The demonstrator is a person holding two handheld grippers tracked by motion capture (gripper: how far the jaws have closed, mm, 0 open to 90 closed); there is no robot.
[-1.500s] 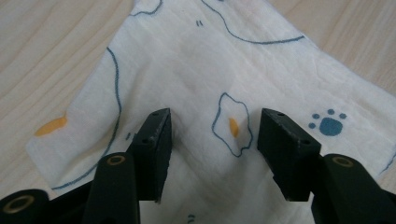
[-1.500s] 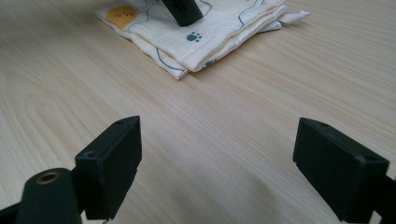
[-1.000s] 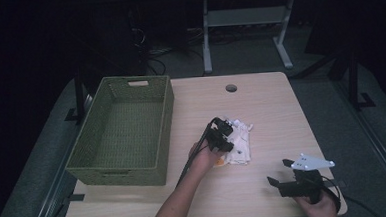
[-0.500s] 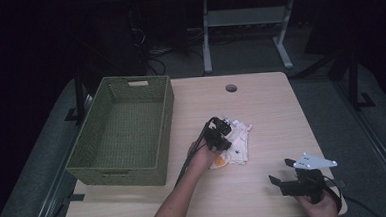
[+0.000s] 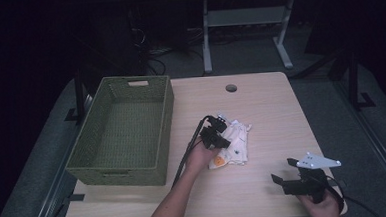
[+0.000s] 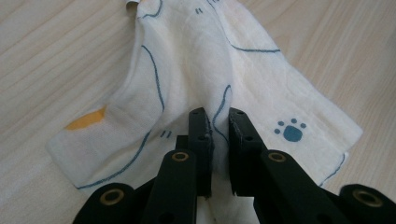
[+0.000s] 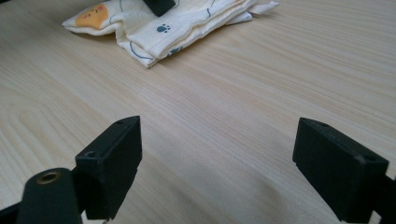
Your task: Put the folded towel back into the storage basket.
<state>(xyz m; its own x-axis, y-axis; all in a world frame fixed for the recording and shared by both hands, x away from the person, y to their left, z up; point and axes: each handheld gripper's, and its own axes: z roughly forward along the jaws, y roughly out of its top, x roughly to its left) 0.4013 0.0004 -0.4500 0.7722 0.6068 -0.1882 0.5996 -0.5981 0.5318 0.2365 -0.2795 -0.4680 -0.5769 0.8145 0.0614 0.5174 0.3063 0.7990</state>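
left gripper [image 6: 218,126] jaws just closed, clamped on cream printed cloth [image 6: 196,60]; right gripper [image 7: 217,163] jaws wide apart over bare table [image 7: 224,107].

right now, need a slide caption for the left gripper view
Left gripper pinching a raised fold of the cream paw-print cloth on the wooden table.

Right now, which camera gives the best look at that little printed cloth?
The left gripper view: the cloth is close up, pinched in the left claw, its paw print clear. The high view shows it small; the right gripper view shows it folded, farther off.
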